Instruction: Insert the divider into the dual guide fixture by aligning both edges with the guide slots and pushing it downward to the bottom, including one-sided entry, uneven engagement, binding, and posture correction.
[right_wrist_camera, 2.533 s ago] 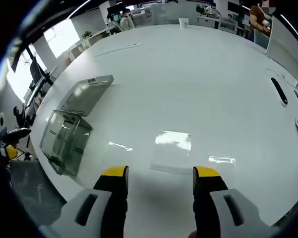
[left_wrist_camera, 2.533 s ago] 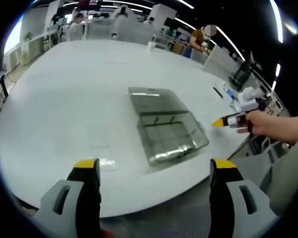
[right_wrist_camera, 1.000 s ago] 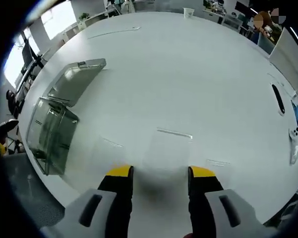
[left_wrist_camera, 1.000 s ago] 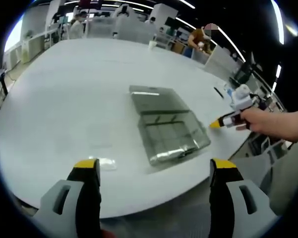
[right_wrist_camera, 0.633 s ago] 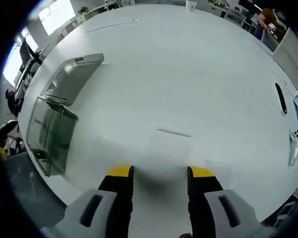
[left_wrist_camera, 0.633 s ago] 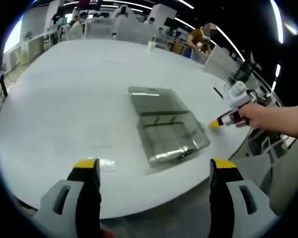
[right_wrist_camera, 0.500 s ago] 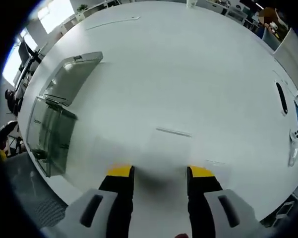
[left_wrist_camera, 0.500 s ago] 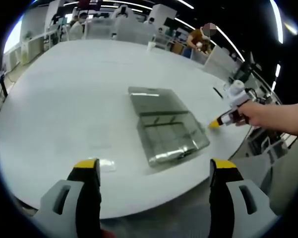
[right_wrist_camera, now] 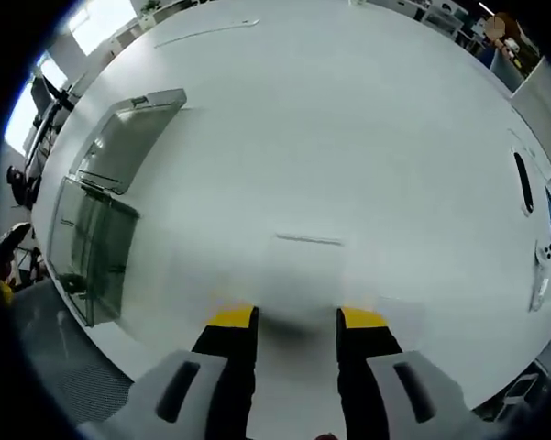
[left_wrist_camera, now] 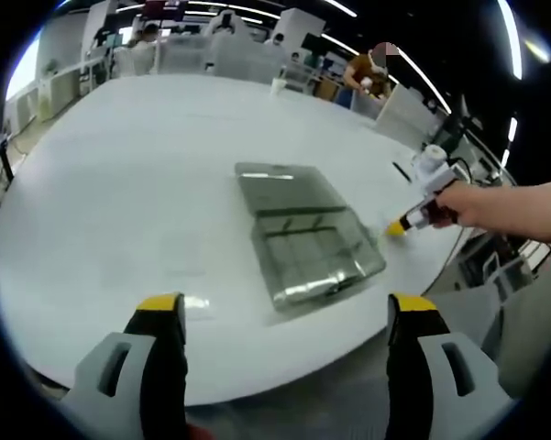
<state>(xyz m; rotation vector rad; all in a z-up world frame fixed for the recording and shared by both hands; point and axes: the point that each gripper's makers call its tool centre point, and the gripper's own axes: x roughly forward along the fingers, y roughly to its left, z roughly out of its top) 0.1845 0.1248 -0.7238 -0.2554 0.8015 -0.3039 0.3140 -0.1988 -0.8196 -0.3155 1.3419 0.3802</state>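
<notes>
My left gripper (left_wrist_camera: 284,316) hangs over the near edge of the white table (left_wrist_camera: 119,174), its yellow-tipped jaws spread wide with nothing between them, low in the left gripper view. Just above them, at the centre of that view, lies the clear plastic box (left_wrist_camera: 307,247) that serves as the guide fixture, with its lid (left_wrist_camera: 280,188) hinged open and lying flat on the table toward the top of the frame. A small clear piece (left_wrist_camera: 194,302) lies on the table just above my left jaw tip; I cannot tell what it is. At the right edge of the same view my hand (left_wrist_camera: 495,206) holds the right gripper (left_wrist_camera: 399,227), its yellow tip down near the table by the box's right side. In the right gripper view, my right gripper (right_wrist_camera: 296,318) sits at the bottom centre, jaws narrowed around the near edge of a clear flat divider (right_wrist_camera: 303,275) lying on the table; whether they actually pinch it I cannot tell. The box (right_wrist_camera: 92,247) is at the left edge there, well apart from the divider. A dark slim object (right_wrist_camera: 523,181) lies at the far right.
</notes>
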